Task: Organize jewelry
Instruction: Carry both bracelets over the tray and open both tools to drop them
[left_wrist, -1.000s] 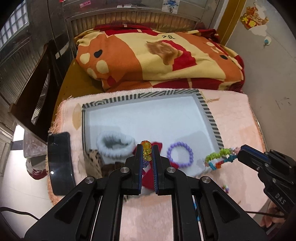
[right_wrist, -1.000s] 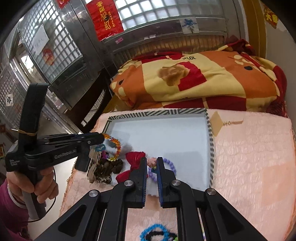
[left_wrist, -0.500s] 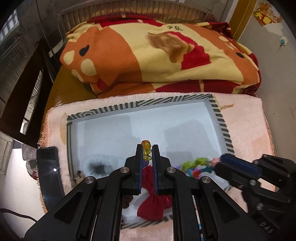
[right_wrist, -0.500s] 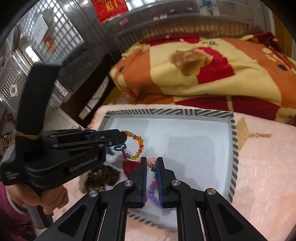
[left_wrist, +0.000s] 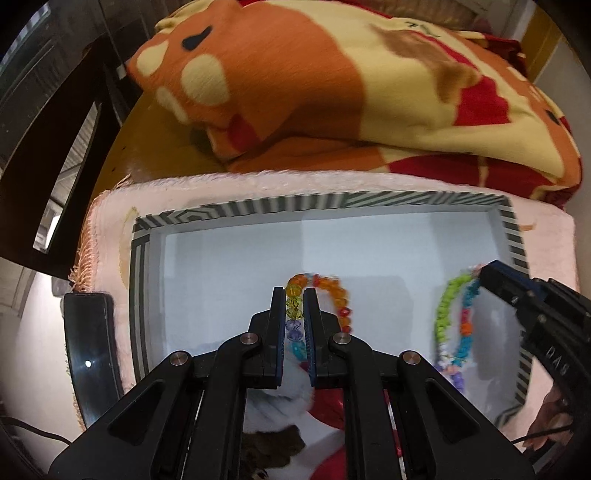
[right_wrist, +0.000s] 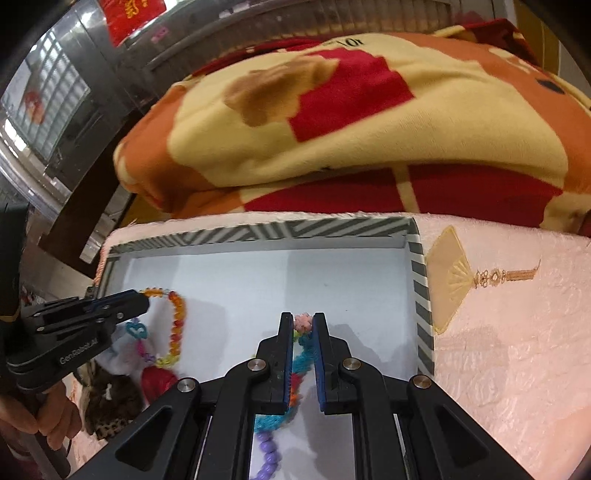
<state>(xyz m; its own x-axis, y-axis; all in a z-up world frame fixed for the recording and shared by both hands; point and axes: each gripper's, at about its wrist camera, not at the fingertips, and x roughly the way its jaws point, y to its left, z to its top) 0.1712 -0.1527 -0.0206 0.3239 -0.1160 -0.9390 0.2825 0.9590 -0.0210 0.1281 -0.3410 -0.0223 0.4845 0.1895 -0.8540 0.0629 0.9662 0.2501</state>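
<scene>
The left gripper (left_wrist: 294, 308) pinches a crystal bead bracelet (left_wrist: 334, 295) that hangs over the white tray (left_wrist: 229, 266). The right gripper (right_wrist: 303, 328) pinches a knitted bracelet (left_wrist: 454, 317) over the tray's right half. "GenRobot.AI" is printed on the left gripper's body in the right wrist view; "DAS" shows on the right one. A purple bead bracelet (right_wrist: 267, 456) lies in the tray below. The blanket (right_wrist: 369, 122) behind bears a handwritten "10r".

My black two-finger left gripper (left_wrist: 294, 310) and right gripper (right_wrist: 303, 328) both point steeply downward, jaws clamped nearly together, side by side.
</scene>
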